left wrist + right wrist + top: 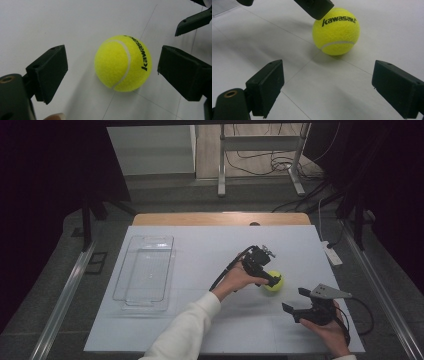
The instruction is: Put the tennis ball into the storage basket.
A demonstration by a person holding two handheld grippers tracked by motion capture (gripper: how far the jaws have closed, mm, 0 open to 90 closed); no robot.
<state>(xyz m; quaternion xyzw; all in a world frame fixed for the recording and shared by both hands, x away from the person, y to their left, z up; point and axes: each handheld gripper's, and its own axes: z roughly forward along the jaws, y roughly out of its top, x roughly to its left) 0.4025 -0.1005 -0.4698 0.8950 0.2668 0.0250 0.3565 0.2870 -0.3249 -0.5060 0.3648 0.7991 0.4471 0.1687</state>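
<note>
A yellow tennis ball (276, 285) with black "kawasaki" lettering rests on the white table mat (200, 255), right of centre. My left gripper (269, 276) reaches down over it, and in the left gripper view the ball (123, 63) sits between the open jaws of the left gripper (113, 68) with a gap on each side. My right gripper (294, 300) is held open just to the front right of the ball. The right gripper view has the ball (336, 31) ahead of the open right gripper (327, 82), with nothing between the jaws.
A clear plastic tray (142, 272) lies on the mat's left side. The wooden table edge (220, 218) runs along the back, with metal stand legs (221, 165) and cables on the floor beyond. A white power strip (332, 254) lies off the mat's right edge.
</note>
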